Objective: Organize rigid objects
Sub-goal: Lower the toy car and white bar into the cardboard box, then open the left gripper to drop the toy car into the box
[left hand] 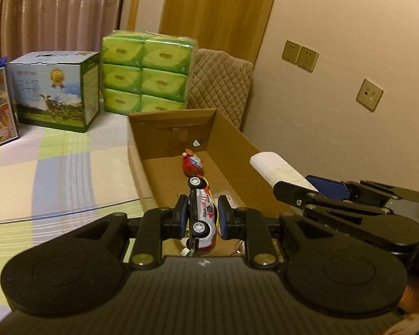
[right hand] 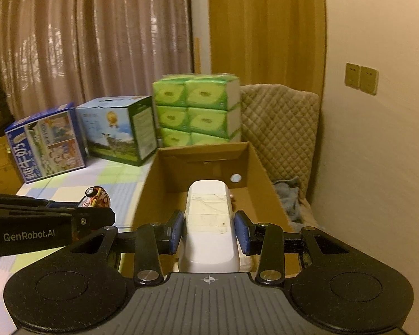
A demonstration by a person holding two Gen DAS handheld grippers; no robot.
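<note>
My left gripper [left hand: 202, 217] is shut on a white and orange toy race car [left hand: 202, 209], held on its side above the near end of an open cardboard box [left hand: 226, 136]. A red toy [left hand: 192, 164] lies on the box floor. My right gripper [right hand: 208, 233] is shut on a long white plastic block [right hand: 209, 223], held over the same box [right hand: 255, 164]. In the left wrist view the white block [left hand: 276, 170] and the right gripper [left hand: 307, 192] show at the right. In the right wrist view the left gripper's arm [right hand: 42, 229] and the car's nose [right hand: 96, 196] show at the left.
Behind the box stand a pack of green tissue packets [left hand: 148, 72], a blue-green milk carton box [left hand: 56, 92] and a blue printed box [right hand: 46, 146], all on a checked cloth [left hand: 56, 173]. A quilted chair back [right hand: 279, 128] and a wall with sockets [left hand: 300, 55] are at the right.
</note>
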